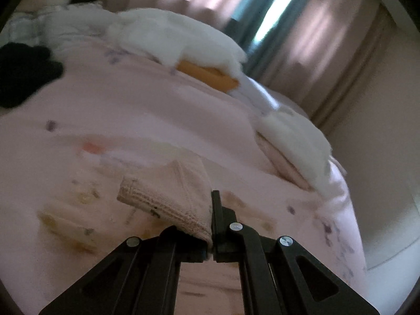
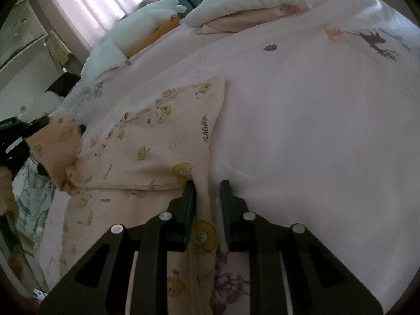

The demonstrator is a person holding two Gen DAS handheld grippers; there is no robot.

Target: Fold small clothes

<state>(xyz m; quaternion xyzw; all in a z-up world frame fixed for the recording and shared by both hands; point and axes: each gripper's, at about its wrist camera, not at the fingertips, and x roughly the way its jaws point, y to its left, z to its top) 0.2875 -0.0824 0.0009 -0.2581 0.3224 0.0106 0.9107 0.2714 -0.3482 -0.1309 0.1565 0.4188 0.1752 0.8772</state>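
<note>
A pale pink baby garment point(image 2: 157, 141) printed with yellow ducks lies spread on the pink bedsheet point(image 2: 315, 131). My left gripper point(image 1: 210, 210) is shut on its ribbed sleeve cuff point(image 1: 162, 199), which hangs lifted above the sheet. The right wrist view shows that same cuff point(image 2: 55, 144) raised at the far left, with the left gripper point(image 2: 23, 134) behind it. My right gripper point(image 2: 207, 186) rests low on the garment's right edge. Its jaws stand a little apart and straddle the hem. The cloth lies flat between the fingers and is not pinched.
White pillows point(image 1: 178, 36) with an orange item point(image 1: 207, 74) under one sit at the bed's far side. A white cloth tops a folded pink stack point(image 1: 283, 157). A black garment point(image 1: 23, 73) lies far left. Curtains point(image 1: 302, 21) hang behind; the bed edge point(image 1: 351, 223) drops off on the right.
</note>
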